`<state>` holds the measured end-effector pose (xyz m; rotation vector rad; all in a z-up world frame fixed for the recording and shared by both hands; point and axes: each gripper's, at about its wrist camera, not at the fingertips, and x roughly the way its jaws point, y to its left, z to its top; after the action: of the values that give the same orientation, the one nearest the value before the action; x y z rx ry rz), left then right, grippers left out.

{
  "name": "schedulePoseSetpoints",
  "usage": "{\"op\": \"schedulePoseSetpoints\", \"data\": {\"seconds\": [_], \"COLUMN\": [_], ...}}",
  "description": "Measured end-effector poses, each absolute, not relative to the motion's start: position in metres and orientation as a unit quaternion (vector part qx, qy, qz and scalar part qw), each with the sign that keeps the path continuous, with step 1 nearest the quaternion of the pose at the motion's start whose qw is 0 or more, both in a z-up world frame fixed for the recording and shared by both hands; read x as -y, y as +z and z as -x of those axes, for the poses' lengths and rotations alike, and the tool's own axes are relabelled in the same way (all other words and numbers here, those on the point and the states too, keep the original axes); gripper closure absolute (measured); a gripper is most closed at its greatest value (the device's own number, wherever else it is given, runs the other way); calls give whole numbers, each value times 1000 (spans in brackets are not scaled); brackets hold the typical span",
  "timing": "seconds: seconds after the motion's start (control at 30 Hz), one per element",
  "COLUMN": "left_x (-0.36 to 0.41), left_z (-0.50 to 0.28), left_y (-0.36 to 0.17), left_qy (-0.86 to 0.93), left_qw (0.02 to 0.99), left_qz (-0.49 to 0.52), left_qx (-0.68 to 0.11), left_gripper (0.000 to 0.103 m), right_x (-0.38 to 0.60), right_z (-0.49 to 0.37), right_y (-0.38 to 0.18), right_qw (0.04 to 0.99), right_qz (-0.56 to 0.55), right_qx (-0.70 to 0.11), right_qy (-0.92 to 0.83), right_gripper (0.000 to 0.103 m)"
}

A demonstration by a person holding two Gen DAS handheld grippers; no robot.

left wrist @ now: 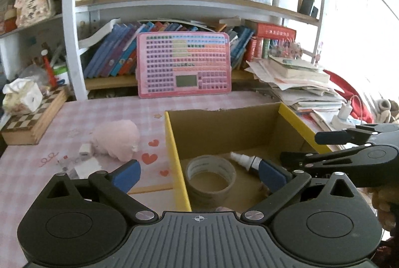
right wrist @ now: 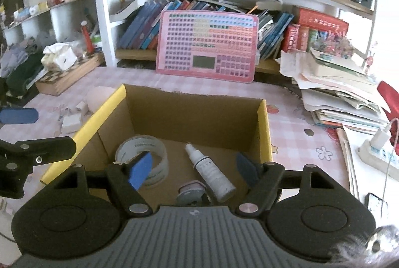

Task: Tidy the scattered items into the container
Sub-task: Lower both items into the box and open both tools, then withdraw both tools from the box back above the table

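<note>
Above the box [right wrist: 264,128], both the left gripper [left wrist: 199,174] and right gripper [right wrist: 194,168] hang open and empty; reaching for the pink plush [left wrist: 117,140] might knock the small chargers [left wrist: 86,150] off the desk [left wrist: 37,175].

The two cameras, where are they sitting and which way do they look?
Left wrist view: sits on the left gripper, looking down over the yellow-edged cardboard box toward the bookshelf; its blue-padded fingers show, the right gripper alongside.
Right wrist view: sits on the right gripper, above that box; its own fingers show, the left gripper alongside.
Shared: box, clear tape roll, white spray bottle, pink keyboard toy.
</note>
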<state>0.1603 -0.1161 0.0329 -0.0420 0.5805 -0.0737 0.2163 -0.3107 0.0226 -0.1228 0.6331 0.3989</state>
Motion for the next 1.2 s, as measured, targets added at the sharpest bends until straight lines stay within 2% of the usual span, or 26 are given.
{"op": "schedulePoseSetpoints", "data": {"seconds": [0.33, 0.5, 0.73, 1.2], "left_x": [97, 70, 34, -14], "left_z": [-129, -106, -85, -55], "left_y": [37, 41, 44, 29], "left_qy": [-77, -94, -125, -169], "left_qw": [962, 962, 959, 945], "left_qz": [-9, -7, -3, -29], "left_qx": [-261, -255, -253, -280], "left_gripper": [1, 1, 1, 1], "right_x": [292, 274, 244, 198], "right_z": [-173, -141, -95, -39], "right_y": [34, 39, 42, 25], "right_qw": [944, 951, 960, 953], "right_qz": [50, 47, 65, 33], "right_qx": [-295, -286, -266, -302], "right_qy": [142, 108, 60, 4], "right_gripper": [25, 21, 20, 16]}}
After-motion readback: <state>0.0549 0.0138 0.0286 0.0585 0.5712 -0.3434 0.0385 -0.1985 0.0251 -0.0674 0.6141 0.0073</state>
